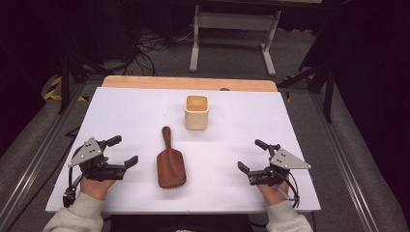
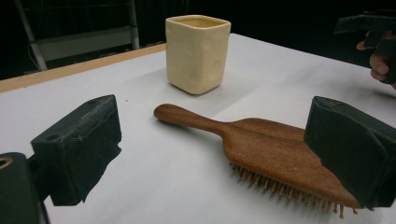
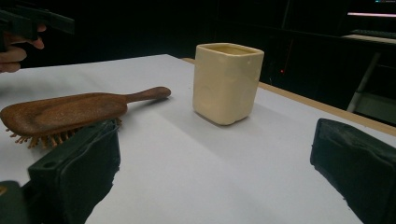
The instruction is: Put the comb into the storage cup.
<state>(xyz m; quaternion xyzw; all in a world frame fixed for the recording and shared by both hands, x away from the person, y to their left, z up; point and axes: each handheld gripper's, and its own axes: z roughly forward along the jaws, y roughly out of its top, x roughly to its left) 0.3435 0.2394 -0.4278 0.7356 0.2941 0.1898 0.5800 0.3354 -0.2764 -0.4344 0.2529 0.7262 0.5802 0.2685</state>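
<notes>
White tabletop [image 1: 121, 111], two tools at rest: at the near left the left gripper [image 1: 121, 151] sits in the person's hand with its jaws spread wide and nothing between them, pointing toward the wooden hairbrush [image 1: 170, 166], which lies bristles down in the middle of the table with its handle aimed at the cream square cup [image 1: 197, 112] standing upright and apart from it farther back. At the near right the right gripper [image 1: 251, 155] is likewise wide and holds nothing, well apart from both, so by the look of things nothing has been grasped yet and the whole job of picking up the brush, probably bound for the cup, remains to be done
</notes>
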